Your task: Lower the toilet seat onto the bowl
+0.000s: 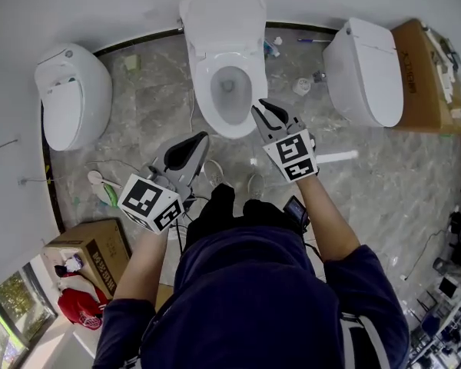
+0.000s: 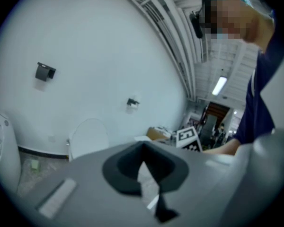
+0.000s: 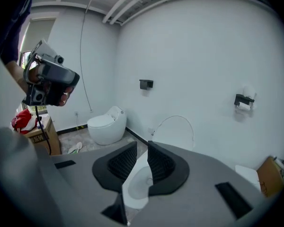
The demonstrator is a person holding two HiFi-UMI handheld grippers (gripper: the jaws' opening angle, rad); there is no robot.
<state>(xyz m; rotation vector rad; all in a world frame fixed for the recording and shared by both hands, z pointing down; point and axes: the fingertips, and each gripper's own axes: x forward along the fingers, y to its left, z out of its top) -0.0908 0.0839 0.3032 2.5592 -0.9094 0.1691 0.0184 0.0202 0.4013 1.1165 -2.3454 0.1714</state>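
Toilet seat (image 1: 223, 21) stands raised behind its bowl (image 1: 204, 91), so both empty grippers aim there: right gripper (image 1: 261, 108) slightly parted, left gripper (image 1: 203, 138) closed.

Looking steeply down from the person's head, high above and just in front of the open toilet (image 1: 207, 98), taking in its whole bowl (image 1: 229, 87), the raised lid (image 1: 223, 21) and both grippers. Riding on the left gripper (image 1: 202, 139), in front of that toilet and to its left, facing nearly level at the wall (image 2: 85, 56) behind it, catching the lid at middling range, left of the jaws. Riding on the right gripper (image 1: 263, 108), closer to the toilet, angling downward, framing the bowl between the jaws. Sharing the lid across all three views; also showing, in each gripper view, the other gripper.
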